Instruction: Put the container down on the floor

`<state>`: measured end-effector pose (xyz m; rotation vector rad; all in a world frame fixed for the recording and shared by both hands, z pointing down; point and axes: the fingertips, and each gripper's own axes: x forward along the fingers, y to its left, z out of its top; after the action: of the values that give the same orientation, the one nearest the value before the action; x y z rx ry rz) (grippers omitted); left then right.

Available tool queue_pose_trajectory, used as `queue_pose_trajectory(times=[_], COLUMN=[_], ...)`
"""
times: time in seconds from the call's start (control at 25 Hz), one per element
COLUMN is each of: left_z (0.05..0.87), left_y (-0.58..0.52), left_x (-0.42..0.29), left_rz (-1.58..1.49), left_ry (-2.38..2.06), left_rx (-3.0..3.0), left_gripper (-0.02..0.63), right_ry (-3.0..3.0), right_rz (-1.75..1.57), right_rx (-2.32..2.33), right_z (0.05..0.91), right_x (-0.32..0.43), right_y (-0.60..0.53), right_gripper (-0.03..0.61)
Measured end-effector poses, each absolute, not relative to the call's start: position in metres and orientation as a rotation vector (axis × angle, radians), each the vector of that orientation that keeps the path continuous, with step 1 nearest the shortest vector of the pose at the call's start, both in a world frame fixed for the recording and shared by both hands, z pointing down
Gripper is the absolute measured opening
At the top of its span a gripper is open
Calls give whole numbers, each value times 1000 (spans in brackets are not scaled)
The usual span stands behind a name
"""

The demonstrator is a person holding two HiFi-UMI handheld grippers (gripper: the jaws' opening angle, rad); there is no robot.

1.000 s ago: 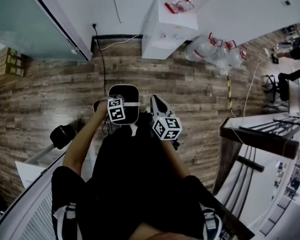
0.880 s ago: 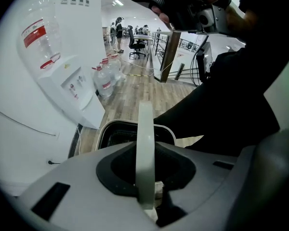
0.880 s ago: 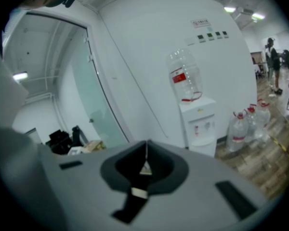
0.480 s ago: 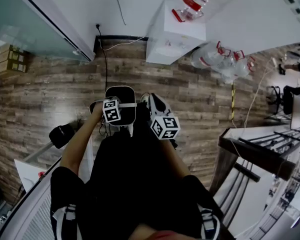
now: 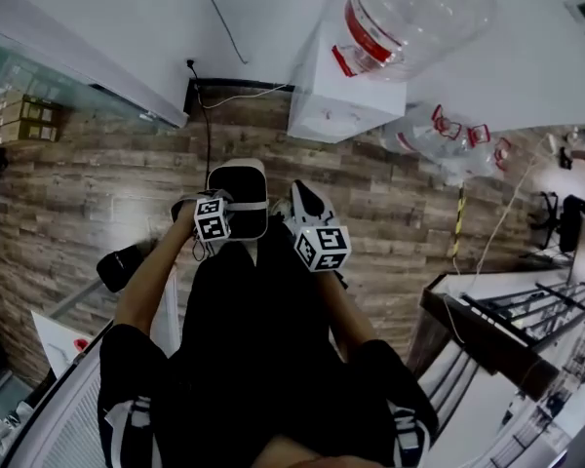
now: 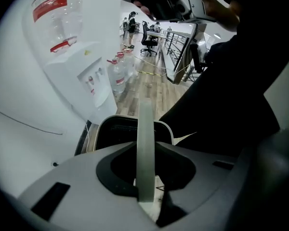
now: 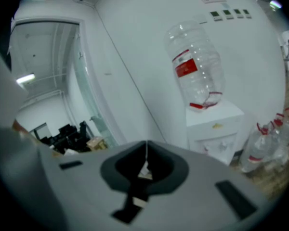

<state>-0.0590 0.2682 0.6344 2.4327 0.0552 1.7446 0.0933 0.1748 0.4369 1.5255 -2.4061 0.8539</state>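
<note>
Left gripper jaws part-closed, clamped on the flat pale handle strap of the container. Right gripper jaws closed together, nothing in them.

Container hangs off the strap, looks clear of the floor, on the near side of the water dispenser, well apart from it.

Step in hand: lower it. I'd go straight down and slowly, strap vertical so the tub doesn't swing. Let go only once the base sits flat. Right gripper can steady the rim if it tilts.

- **Container:** rounded-rectangle tub, dark inside, smooth white rim, probably rigid plastic.
- **Strap:** thin, matte, likely flexes.
- **Floor:** wood-grain planks, hard, slight sheen.
- **Dispenser:** white boxy body with a clear bottle, red label, on top. Spare bottles just beside it.
</note>
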Motion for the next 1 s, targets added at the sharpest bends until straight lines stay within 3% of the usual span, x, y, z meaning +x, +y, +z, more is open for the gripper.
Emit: queue_pose_trajectory(times=[0.44, 1.0], left_z=[641, 719], left_y=[150, 50], left_x=[-26, -21], left_rz=[1674, 1640], left_ry=[-39, 106], left_rx=[2461, 2498], left_gripper=[103, 103], right_ry=[-2341, -2162], right_rz=[874, 944], right_rx=[1544, 1692], right_z=[460, 512], right_x=[119, 95], right_y=[100, 30], right_gripper=[34, 34])
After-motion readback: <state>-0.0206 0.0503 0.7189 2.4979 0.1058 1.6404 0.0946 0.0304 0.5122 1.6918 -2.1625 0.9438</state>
